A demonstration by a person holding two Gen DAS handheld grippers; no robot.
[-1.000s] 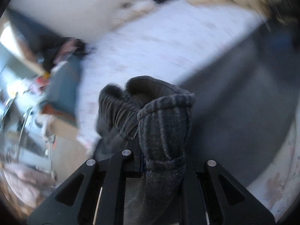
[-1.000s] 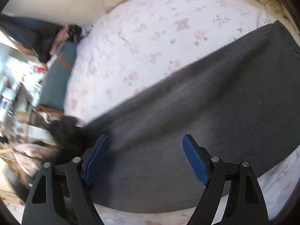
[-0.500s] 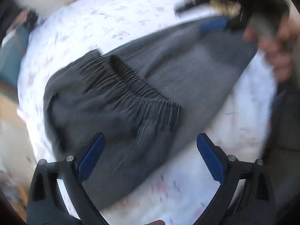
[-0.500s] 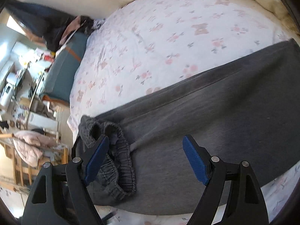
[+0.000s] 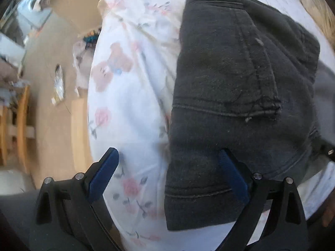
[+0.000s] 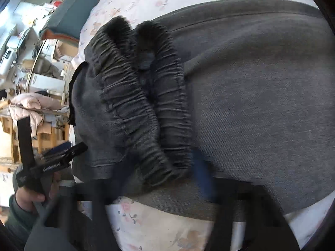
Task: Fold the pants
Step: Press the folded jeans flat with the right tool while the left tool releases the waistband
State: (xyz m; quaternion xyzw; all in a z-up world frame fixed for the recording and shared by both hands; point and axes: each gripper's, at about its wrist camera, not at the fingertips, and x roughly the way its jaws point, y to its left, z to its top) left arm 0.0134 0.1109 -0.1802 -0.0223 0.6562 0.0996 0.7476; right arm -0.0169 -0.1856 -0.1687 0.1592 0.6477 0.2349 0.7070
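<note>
Dark grey pants lying on floral bedsheet, spread flat across the mattress near its edge. Elastic cuffs bunched together on top of the main cloth, so one lengthwise or end-to-end fold looks done.

Left gripper wide apart, holding nothing, low over a hemmed edge of the pants with one blue pad over cloth and the other over sheet. Right gripper blurred; jaws look spread, straddling the near end of the cuffs, nothing clamped as far as visible.

Step in hand, as a guess: between folds, lining up for a fresh grasp. Next move calls for closing on both layers at the edge, lifting evenly, keeping the cuffs from sliding off.
</note>
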